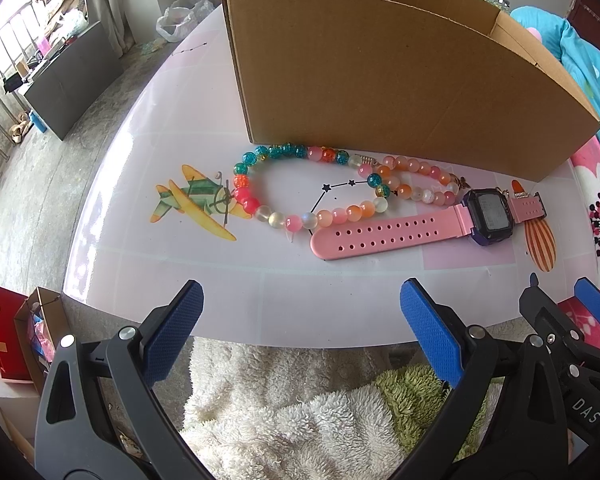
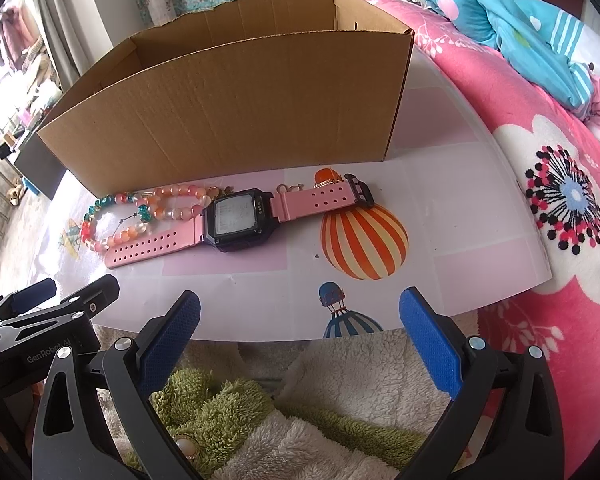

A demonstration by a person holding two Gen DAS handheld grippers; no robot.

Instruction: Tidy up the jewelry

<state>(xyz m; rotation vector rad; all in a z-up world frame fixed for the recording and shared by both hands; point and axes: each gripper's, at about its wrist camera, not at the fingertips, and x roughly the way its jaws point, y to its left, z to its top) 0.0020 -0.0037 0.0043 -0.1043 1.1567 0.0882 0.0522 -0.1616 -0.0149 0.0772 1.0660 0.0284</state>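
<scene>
A pink-strapped watch (image 1: 420, 224) with a dark square face lies flat on the white table (image 1: 300, 288); it also shows in the right wrist view (image 2: 236, 220). A multicoloured bead bracelet (image 1: 260, 184) and an orange-pink bead bracelet (image 1: 420, 180) lie overlapping just left of and behind it, in front of an open cardboard box (image 1: 380, 80). The box (image 2: 228, 112) and beads (image 2: 140, 216) show in the right wrist view too. My left gripper (image 1: 300, 336) is open and empty at the table's near edge. My right gripper (image 2: 300, 332) is open and empty, beside it.
A pink floral blanket (image 2: 560, 200) and blue bedding (image 2: 520, 28) lie right of the table. A fluffy white and green garment (image 1: 300, 412) is below the near edge. Paper bags (image 1: 20, 340) stand on the floor at left. The table has printed pictures of a plane and balloons.
</scene>
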